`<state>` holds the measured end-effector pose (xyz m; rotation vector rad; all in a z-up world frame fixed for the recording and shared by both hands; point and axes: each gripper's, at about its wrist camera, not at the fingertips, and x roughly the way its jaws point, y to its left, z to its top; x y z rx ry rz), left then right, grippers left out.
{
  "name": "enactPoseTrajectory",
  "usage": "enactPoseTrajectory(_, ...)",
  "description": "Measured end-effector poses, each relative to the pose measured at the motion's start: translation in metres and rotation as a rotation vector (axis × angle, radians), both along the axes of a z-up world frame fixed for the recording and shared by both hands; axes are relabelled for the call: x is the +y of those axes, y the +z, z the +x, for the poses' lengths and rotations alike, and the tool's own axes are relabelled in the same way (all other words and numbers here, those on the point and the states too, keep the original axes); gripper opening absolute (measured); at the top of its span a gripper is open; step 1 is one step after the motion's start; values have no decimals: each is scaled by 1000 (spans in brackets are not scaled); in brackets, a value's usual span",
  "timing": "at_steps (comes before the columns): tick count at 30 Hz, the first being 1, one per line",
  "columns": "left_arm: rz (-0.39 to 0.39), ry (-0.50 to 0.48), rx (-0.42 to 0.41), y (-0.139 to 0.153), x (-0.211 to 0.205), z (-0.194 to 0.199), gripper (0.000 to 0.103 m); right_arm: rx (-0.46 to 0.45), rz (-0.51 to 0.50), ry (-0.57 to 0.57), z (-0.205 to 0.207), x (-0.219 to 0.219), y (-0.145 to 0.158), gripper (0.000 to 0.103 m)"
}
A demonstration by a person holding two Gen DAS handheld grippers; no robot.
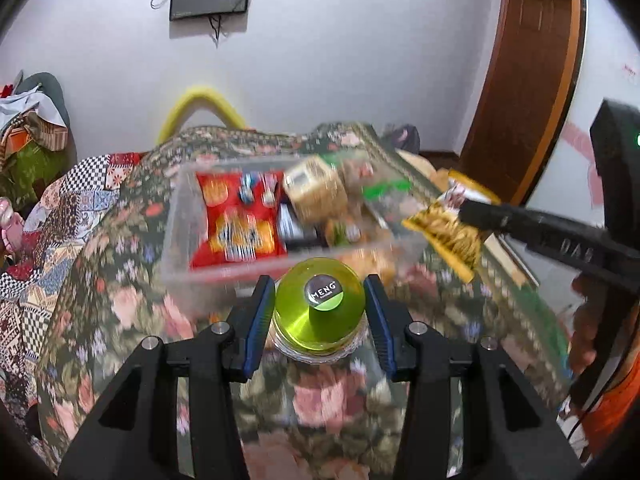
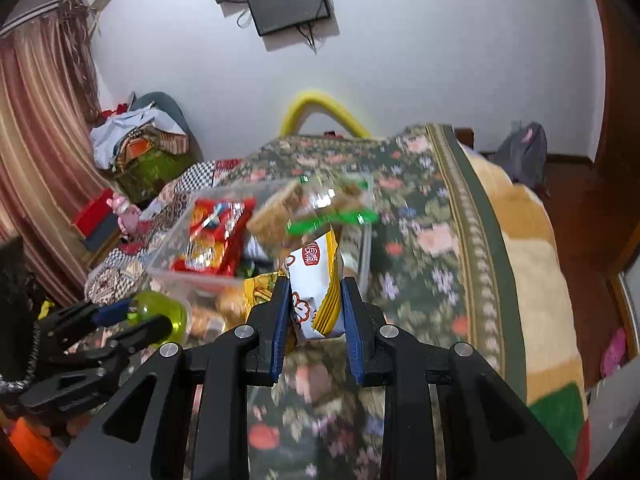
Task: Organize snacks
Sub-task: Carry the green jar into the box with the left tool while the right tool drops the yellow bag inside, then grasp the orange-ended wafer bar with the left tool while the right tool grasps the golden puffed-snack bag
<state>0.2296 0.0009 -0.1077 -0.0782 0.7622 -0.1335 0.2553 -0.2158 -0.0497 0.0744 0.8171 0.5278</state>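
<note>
My left gripper [image 1: 319, 312] is shut on a clear jar with a green lid [image 1: 319, 312], held just in front of a clear plastic bin [image 1: 176, 216]. The jar also shows in the right wrist view [image 2: 164, 314]. The bin holds a red snack bag [image 1: 236, 220], a tan box [image 1: 316, 188] and other packets. My right gripper [image 2: 314, 300] is shut on a yellow and white snack packet [image 2: 316, 280], held near the bin's right front corner. That packet shows in the left wrist view [image 1: 448, 228] at the right gripper's fingertips.
The bin [image 2: 192, 276] sits on a floral blanket [image 1: 320, 400] over a bed. A patchwork quilt [image 1: 48, 216] and a pile of clothes [image 1: 28, 128] lie to the left. A yellow curved tube [image 1: 200, 104] stands behind. A wooden door [image 1: 528, 80] is at the right.
</note>
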Motion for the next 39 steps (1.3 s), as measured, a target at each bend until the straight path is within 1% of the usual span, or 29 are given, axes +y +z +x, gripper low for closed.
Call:
enactPoseTrajectory(3, -9, 8, -15, 5, 5, 16, 45, -26, -12, -9, 10, 10, 0, 23)
enactPoseTrajectory(6, -13, 33, -18, 1, 7, 34, 45, -35, -27, -34, 22, 14, -5, 23)
enactPoseTrajectory(8, -24, 43, -3, -5, 9, 50, 45, -24, -26, -47, 31, 13, -10, 23)
enactPoseTrajectory(11, -17, 41, 18, -14, 6, 68, 45, 3, -28, -63, 43, 12, -20, 23)
enactPoseTrajectory(14, -2, 27, 23, -23, -1, 81, 45, 25, -27, -67, 50, 12, -30, 23)
enactPoseTrajectory(18, 14, 19, 43, -34, -7, 93, 45, 50, 1, -62, 57, 11, -36, 23)
enactPoseTrajectory(20, 16, 19, 60, -42, -8, 99, 45, 38, -10, -56, 58, 12, -34, 23)
enactPoseTrajectory(24, 19, 20, 78, -49, -10, 99, 45, 4, -66, -40, 54, 17, -32, 23)
enactPoseTrajectory(26, 29, 25, 97, -53, -12, 99, 45, -16, -106, -32, 51, 20, -31, 26)
enactPoseTrajectory(28, 21, 15, 111, -53, -12, 97, 45, -19, -118, -32, 50, 20, -30, 26)
enactPoseTrajectory(31, 26, 18, 93, -46, -10, 89, 45, 0, -123, -24, 49, 18, -29, 34)
enactPoseTrajectory(33, 26, 20, 77, -38, -7, 83, 45, 2, -135, -26, 48, 16, -29, 42)
enactPoseTrajectory(36, 17, 23, 55, -24, -1, 72, 46, -5, -137, -31, 46, 11, -24, 48)
enactPoseTrajectory(39, 18, 27, 36, -12, 5, 61, 46, -12, -122, -38, 42, 4, -18, 51)
